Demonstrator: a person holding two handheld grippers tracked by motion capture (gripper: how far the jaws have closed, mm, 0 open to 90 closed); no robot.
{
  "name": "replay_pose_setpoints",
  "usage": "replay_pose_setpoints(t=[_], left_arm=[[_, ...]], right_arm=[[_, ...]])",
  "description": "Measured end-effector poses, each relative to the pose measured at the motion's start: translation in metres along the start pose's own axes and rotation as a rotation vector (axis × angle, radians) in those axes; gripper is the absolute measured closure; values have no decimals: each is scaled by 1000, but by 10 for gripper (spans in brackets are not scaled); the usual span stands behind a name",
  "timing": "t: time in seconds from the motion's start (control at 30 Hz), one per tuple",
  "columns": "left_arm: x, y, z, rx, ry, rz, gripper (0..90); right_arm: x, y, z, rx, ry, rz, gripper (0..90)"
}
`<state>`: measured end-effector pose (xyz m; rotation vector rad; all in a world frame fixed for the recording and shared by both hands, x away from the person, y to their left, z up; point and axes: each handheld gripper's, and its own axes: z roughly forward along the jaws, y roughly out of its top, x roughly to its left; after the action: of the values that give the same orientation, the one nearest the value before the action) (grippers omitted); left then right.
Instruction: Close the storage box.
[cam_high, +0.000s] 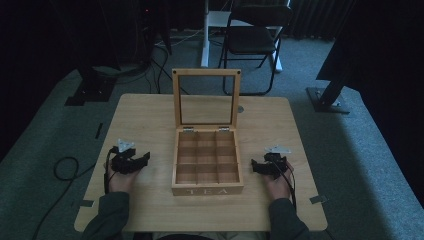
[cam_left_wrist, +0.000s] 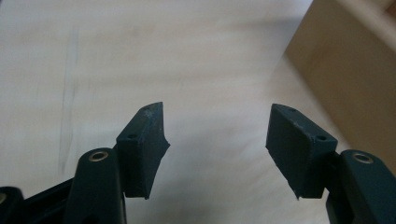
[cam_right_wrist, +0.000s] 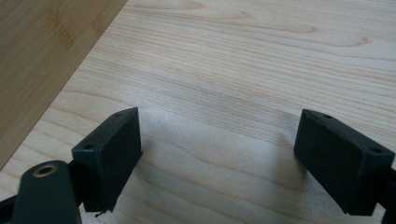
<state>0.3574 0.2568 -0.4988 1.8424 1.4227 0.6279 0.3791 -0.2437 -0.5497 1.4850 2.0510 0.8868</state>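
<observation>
A wooden tea box (cam_high: 207, 165) marked "TEA" stands in the middle of the table (cam_high: 145, 117). Its glass-paned lid (cam_high: 205, 98) is raised upright, and its several compartments look empty. My left gripper (cam_high: 144, 159) hovers just left of the box, jaws open toward it and nothing between them. In the left gripper view, the left gripper (cam_left_wrist: 217, 112) points at bare tabletop, with the box's side (cam_left_wrist: 355, 70) at the right. My right gripper (cam_high: 256, 166) rests to the right of the box, open and empty. The right gripper view has the right gripper (cam_right_wrist: 219, 116) over bare wood and the box wall (cam_right_wrist: 42, 51) at upper left.
A small round disc (cam_high: 240, 108) lies on the table behind the lid. A black folding chair (cam_high: 252, 40) and a white post (cam_high: 204, 35) stand beyond the table. Black stand bases (cam_high: 327, 100) flank it, and a cable (cam_high: 65, 167) loops on the floor at left.
</observation>
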Motion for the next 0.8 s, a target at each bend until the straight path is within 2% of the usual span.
replay_pose_setpoints(t=[0.03,0.07,0.1,0.13,0.27,0.3,0.37,0.53,0.63,0.8], left_arm=[[-2,11,1,-17,-13,10,373],[-2,11,1,-17,-13,10,374],[-4,21,1,-29,-17,28,374],[-4,21,1,-29,-17,28,374],[-8,40,3,-47,-25,51,376],[-10,48,5,-55,-23,69,379],[-11,52,7,-61,-19,74,385],[-13,67,14,-69,-38,68,400],[-17,79,20,-66,-43,100,397],[-23,94,28,-78,-50,119,385]], right_arm=[[0,0,0,0,0,-1,145],[0,0,0,0,0,0,145],[0,0,0,0,0,-1,145],[0,0,0,0,0,-1,145],[0,0,0,0,-6,4,145],[0,0,0,0,-6,4,145],[0,0,0,0,-6,4,145],[0,0,0,-1,-6,4,145],[0,0,0,-1,-6,4,145],[0,0,0,-1,-6,4,145]])
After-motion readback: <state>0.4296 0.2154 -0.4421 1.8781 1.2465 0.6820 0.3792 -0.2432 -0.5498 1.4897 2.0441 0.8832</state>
